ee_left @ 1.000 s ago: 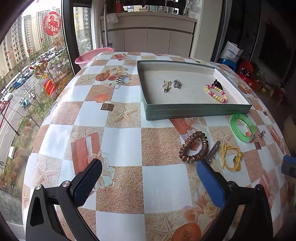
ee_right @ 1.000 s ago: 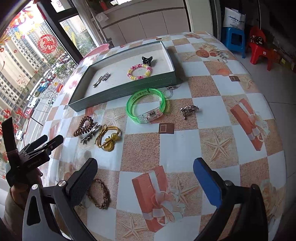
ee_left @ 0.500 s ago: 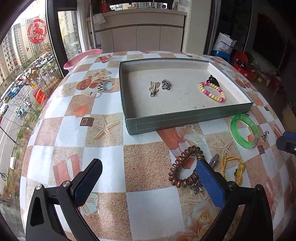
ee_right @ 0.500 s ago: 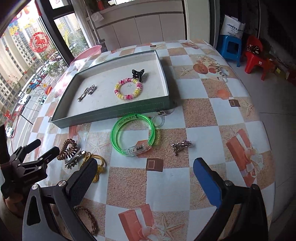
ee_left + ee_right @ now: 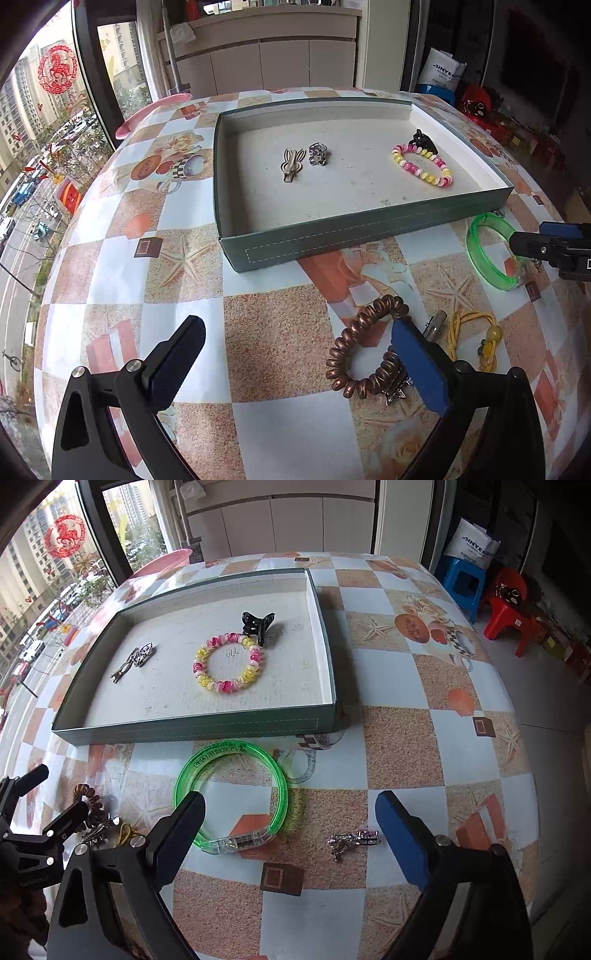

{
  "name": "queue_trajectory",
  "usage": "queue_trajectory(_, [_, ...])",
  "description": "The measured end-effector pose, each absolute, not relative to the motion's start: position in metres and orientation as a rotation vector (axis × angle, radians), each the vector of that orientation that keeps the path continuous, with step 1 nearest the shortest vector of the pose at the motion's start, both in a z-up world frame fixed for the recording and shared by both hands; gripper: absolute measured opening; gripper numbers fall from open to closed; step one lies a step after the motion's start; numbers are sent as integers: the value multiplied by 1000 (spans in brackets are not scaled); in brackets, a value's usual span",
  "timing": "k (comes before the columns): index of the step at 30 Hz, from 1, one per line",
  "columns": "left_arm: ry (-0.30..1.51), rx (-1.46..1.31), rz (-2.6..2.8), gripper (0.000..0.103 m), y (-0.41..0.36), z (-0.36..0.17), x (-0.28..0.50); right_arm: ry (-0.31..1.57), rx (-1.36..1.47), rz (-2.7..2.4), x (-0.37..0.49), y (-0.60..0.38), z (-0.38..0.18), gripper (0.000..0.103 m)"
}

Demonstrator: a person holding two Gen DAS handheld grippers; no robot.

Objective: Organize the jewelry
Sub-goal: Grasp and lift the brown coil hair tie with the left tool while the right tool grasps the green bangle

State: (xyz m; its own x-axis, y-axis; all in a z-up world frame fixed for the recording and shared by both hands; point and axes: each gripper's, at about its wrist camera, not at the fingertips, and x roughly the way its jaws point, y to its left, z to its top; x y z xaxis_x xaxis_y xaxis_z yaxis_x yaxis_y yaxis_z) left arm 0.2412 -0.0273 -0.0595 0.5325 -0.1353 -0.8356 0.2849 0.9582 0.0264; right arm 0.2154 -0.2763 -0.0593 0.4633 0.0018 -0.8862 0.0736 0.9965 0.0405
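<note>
Your right hand-held gripper [image 5: 290, 821] stands released, nothing pressed between its pads; its jaws have just been closing a little, and the green bangle's [image 5: 231, 797] clasp end and the small silver clip [image 5: 352, 842] lie on the surface [image 5: 402, 738] below the gap. Your left hand-held gripper [image 5: 295, 354] is likewise released and empty, with bare surface between its fingers; its blue pad [image 5: 419, 369] sits over the edge of the brown coil hair tie [image 5: 365, 347].

The bangle lies just in front of the green tray's [image 5: 192, 731] near wall, apart from it. Judged rigid, light and smooth plastic: it may slip or skate if pinched across the whole ring. Take it across the band, one finger inside the ring and one outside, preferably at the clear clasp block where the section is flat.

The coil tie is judged soft and springy; pinch through one side of the loop. Against it lie a metal hair clip [image 5: 434, 325] and a yellow cord tie [image 5: 476, 336], so neighbours may drag along.

Inside the tray already lie a rabbit-shaped clip [image 5: 291, 164], a silver ring [image 5: 317, 153], a pink-and-yellow coil bracelet [image 5: 423, 164] and a black claw clip [image 5: 423, 140]
</note>
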Motion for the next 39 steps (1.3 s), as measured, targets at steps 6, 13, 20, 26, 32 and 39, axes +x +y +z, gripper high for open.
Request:
queue_trajectory(6, [992, 193, -262, 93, -32, -64, 242, 1123, 38, -49, 226, -270, -75, 73])
queue_trajectory(13, [969, 239, -294, 71, -44, -62, 230, 1100, -68, -15, 223, -250, -75, 70])
queue_trajectory(20, [973, 261, -335, 32, -53, -59, 220, 1098, -90, 25, 215, -236, -72, 40])
queue_trajectory(26, [965, 231, -345, 24, -49, -56, 215, 1095, -88, 30, 212, -231, -71, 9])
queue_trajectory(32, [948, 162, -352, 24, -38, -45, 212, 1068, -43, 16, 203, -238, -67, 7])
queue_trajectory(39, [904, 129, -373, 24, -32, -20, 205, 1035, 26, 28, 188, -251, -52, 7])
